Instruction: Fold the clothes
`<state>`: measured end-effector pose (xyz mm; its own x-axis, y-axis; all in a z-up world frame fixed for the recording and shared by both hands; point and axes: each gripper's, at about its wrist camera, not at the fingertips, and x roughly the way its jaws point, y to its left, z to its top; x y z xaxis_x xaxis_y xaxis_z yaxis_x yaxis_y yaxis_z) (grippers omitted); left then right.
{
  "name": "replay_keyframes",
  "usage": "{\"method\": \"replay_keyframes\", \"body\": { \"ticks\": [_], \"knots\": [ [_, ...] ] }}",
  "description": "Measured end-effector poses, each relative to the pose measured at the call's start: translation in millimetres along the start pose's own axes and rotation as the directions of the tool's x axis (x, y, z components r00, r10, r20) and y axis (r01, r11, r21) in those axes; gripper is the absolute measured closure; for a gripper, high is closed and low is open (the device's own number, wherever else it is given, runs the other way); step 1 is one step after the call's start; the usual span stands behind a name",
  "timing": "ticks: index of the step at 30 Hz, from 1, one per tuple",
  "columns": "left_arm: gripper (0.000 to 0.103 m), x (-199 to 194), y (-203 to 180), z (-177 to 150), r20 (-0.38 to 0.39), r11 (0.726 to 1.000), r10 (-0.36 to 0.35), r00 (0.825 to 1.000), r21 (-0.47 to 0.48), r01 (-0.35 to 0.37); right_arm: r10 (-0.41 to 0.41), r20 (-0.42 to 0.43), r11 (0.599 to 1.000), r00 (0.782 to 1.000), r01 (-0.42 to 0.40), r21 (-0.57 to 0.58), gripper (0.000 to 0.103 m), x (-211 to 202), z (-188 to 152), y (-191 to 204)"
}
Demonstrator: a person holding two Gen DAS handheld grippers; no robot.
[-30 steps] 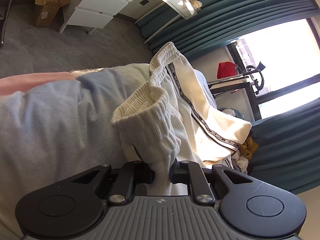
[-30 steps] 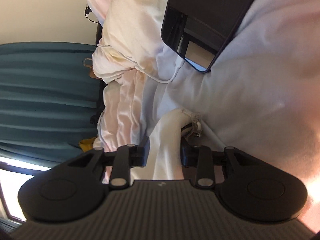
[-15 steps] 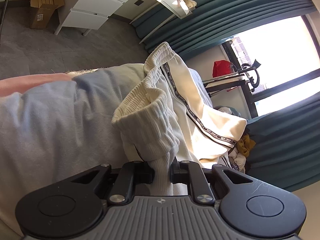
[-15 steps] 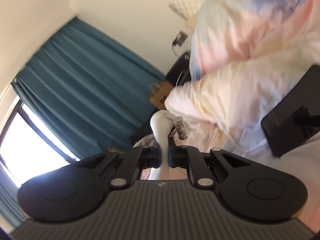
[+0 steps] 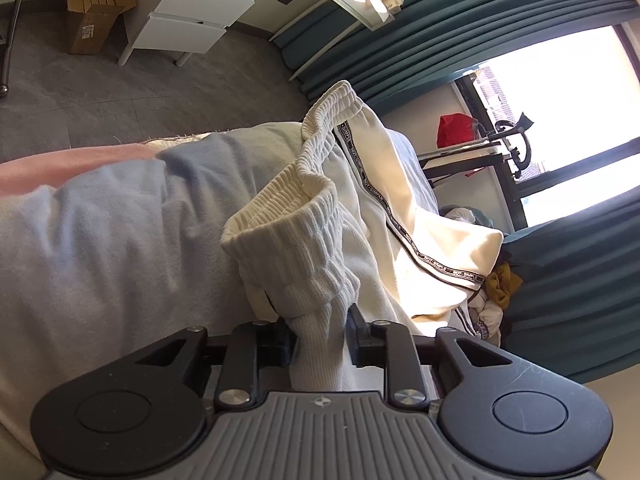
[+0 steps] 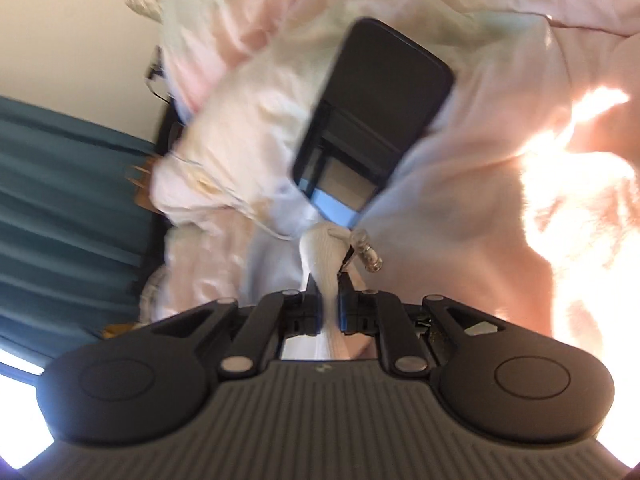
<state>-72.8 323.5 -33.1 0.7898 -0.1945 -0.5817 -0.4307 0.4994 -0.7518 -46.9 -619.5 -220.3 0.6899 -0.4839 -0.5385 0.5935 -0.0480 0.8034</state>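
1. The left gripper [image 5: 318,338] is closed on the ribbed waistband of the cream trousers [image 5: 376,216]. In the left view the grip and the cloth look almost the same as one second ago and half a second ago; only the camera sits a little differently.
2. The right gripper [image 6: 329,307] is clamped on a thin white fold of the same trousers [image 6: 322,256], with the metal-tipped drawstring [image 6: 366,256] just beside it at 1 o'clock. One second ago its jaws stand wider around a thicker bundle; now they are narrow.
3. The right view changes a lot. Half a second ago it looks toward the teal curtain and the wall; now it looks down on the bedding [image 6: 500,208] and the black tablet [image 6: 372,120] at 12 o'clock. The picture is blurred, so I judge that this hand is swinging fast.
4. In the left view the trousers lie on the pale blue blanket [image 5: 120,240]; the leg with the black side stripe [image 5: 400,220] runs toward 2 o'clock, in front of the curtain [image 5: 480,40].
5. My judgement: both hands hold the waistband and the right one carries its end over, so the fold is beginning, not finished.
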Motion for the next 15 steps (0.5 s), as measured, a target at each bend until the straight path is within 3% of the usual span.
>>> {"method": "replay_keyframes", "body": {
  "ticks": [1, 3, 5, 6, 10, 12, 15],
  "knots": [
    [0.049, -2.7, -2.5, -0.5, 0.000, 1.000, 0.000, 1.000, 0.020, 0.000, 0.023, 0.010, 1.000, 1.000, -0.023, -0.009, 0.090, -4.8, -1.5, 4.1],
    [0.039, -8.2, -7.7, -1.7, 0.002, 0.998, 0.000, 1.000, 0.060, 0.000, 0.018, 0.043, 0.999, 0.999, -0.017, -0.039, 0.088, -12.4, -2.3, 9.6],
    [0.030, -16.4, -16.3, -4.7, 0.013, 0.994, 0.011, 1.000, 0.112, -0.013, 0.006, 0.078, 0.998, 0.997, 0.000, -0.069, 0.074, -19.7, -2.6, 14.7],
    [0.024, -20.8, -22.3, -7.9, 0.025, 0.989, 0.019, 1.000, 0.146, -0.023, 0.000, 0.096, 0.996, 0.995, 0.008, -0.084, 0.060, -23.3, -2.8, 17.3],
    [0.019, -34.9, -50.9, -21.9, 0.076, 0.961, 0.038, 0.996, 0.269, -0.058, -0.020, 0.167, 0.989, 0.986, 0.044, -0.141, 0.036, -37.9, -3.5, 27.5],
    [0.016, -41.4, -65.9, -29.1, 0.102, 0.942, 0.044, 0.994, 0.327, -0.076, -0.014, 0.203, 0.983, 0.979, 0.051, -0.178, 0.034, -44.9, -4.5, 34.0],
    [0.012, -48.1, -91.0, -43.2, 0.145, 0.901, 0.032, 0.989, 0.424, -0.091, 0.090, 0.204, 0.958, 0.975, -0.029, -0.286, 0.034, -56.3, -11.6, 52.3]
  ]
}}
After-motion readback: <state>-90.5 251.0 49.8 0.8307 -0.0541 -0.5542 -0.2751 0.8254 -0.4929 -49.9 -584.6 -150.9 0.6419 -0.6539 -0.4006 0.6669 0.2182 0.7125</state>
